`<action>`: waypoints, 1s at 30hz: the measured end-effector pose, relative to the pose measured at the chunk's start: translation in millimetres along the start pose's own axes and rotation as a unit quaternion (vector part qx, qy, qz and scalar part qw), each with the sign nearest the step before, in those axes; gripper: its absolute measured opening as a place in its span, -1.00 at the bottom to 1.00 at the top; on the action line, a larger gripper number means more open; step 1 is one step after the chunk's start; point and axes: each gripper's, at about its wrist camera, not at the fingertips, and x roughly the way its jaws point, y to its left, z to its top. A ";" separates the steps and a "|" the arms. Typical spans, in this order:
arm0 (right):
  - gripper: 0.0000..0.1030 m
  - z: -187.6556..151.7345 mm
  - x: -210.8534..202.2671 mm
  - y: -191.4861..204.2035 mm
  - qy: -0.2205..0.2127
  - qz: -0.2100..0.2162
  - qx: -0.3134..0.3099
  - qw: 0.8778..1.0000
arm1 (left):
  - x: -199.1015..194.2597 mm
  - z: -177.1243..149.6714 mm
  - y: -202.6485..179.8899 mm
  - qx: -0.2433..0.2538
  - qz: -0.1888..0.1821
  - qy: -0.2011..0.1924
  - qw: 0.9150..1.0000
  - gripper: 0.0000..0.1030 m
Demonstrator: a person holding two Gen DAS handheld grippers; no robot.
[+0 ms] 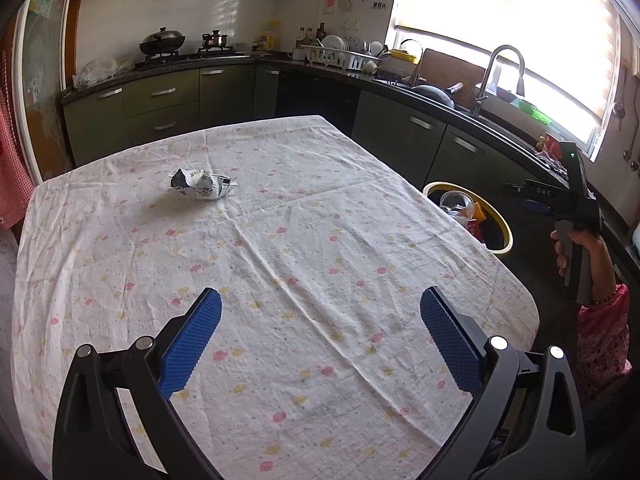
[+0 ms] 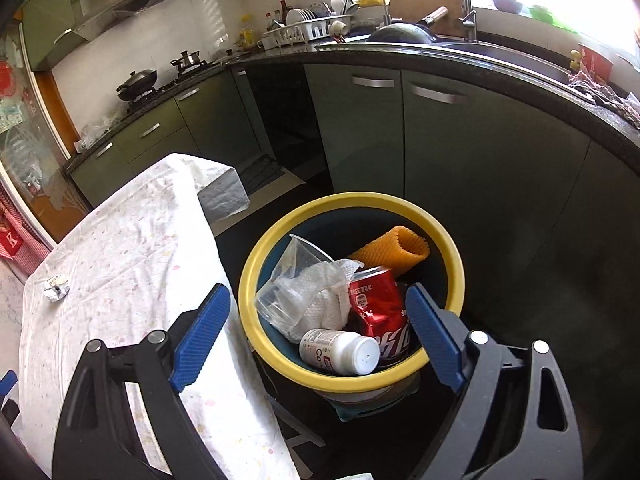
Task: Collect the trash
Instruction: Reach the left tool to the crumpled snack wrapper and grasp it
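Observation:
A crumpled black-and-white wrapper lies on the far left part of the table; from the right wrist it is a small scrap near the table's left edge. My left gripper is open over the near half of the table, nothing between its blue pads. My right gripper is open above the yellow-rimmed bin, empty. The bin holds a red can, a white bottle, a clear cup, a paper towel and an orange foam net. A hand holds the right gripper body beside the bin.
The table carries a white flowered cloth whose right edge runs beside the bin. Green cabinets and a dark counter with a sink stand behind the bin. A stove with a wok is at the back left.

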 end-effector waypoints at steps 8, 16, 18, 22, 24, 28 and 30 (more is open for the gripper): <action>0.65 -16.1 -4.0 11.9 0.007 0.046 -0.012 0.999 | 22.5 31.9 28.1 -0.010 0.076 0.029 0.997 0.91; 0.65 -30.1 6.0 15.2 0.022 0.093 -0.009 0.995 | 83.5 85.9 71.5 -0.001 0.065 0.055 0.996 0.91; 0.65 -30.8 6.3 14.9 0.022 0.099 -0.007 0.995 | 103.8 97.1 83.0 -0.003 0.072 0.070 0.995 0.91; 0.65 -29.7 5.0 14.2 0.018 0.105 -0.006 0.994 | 141.8 107.1 108.0 -0.033 0.105 0.096 0.989 0.91; 0.66 -28.0 4.8 13.8 0.017 0.105 -0.007 0.994 | 157.7 107.7 117.5 -0.055 0.116 0.110 0.986 0.91; 0.66 -26.6 7.8 14.5 0.020 0.107 -0.007 0.994 | 179.5 110.9 126.5 -0.078 0.140 0.114 0.980 0.91; 0.66 -27.0 9.2 16.1 0.023 0.107 -0.009 0.994 | 187.5 112.7 129.7 -0.088 0.140 0.116 0.979 0.91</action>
